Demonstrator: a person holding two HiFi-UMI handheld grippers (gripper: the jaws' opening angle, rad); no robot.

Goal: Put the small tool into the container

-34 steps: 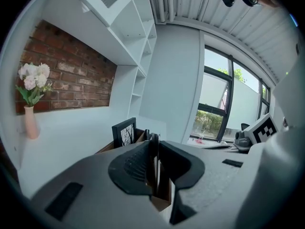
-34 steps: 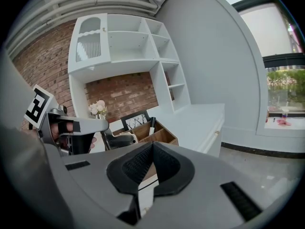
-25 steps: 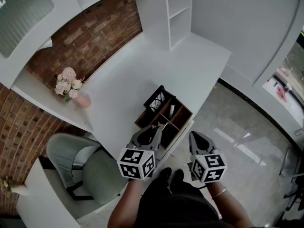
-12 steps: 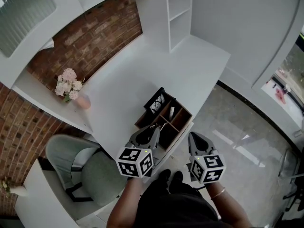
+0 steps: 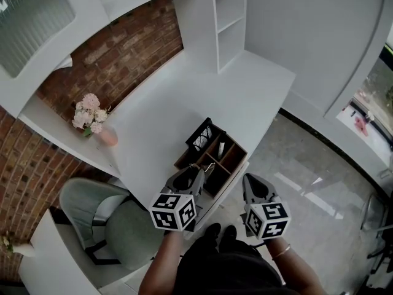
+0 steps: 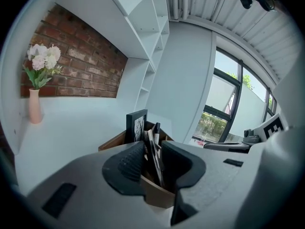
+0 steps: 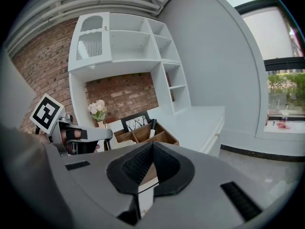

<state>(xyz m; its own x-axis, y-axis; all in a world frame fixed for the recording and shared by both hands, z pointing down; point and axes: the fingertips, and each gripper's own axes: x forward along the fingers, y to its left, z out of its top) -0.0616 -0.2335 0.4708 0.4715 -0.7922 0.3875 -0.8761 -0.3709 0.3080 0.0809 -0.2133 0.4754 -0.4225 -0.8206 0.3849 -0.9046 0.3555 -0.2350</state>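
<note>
Over the interval we record only small shifts. The left tongs (image 5: pixel 196 171), closed on the small tool (image 6: pixel 153 151), have edged slightly nearer the container (image 5: pixel 235 157) on the worktop (image 5: pixel 159 121). The right tongs (image 5: pixel 249 180) have sunk a little in the head view.

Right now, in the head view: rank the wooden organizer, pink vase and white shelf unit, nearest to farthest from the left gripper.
From the left gripper, shut on the small tool:
1. wooden organizer: just ahead of the jaws.
2. pink vase: farther off, to the left.
3. white shelf unit: farthest, ahead at the back.
</note>
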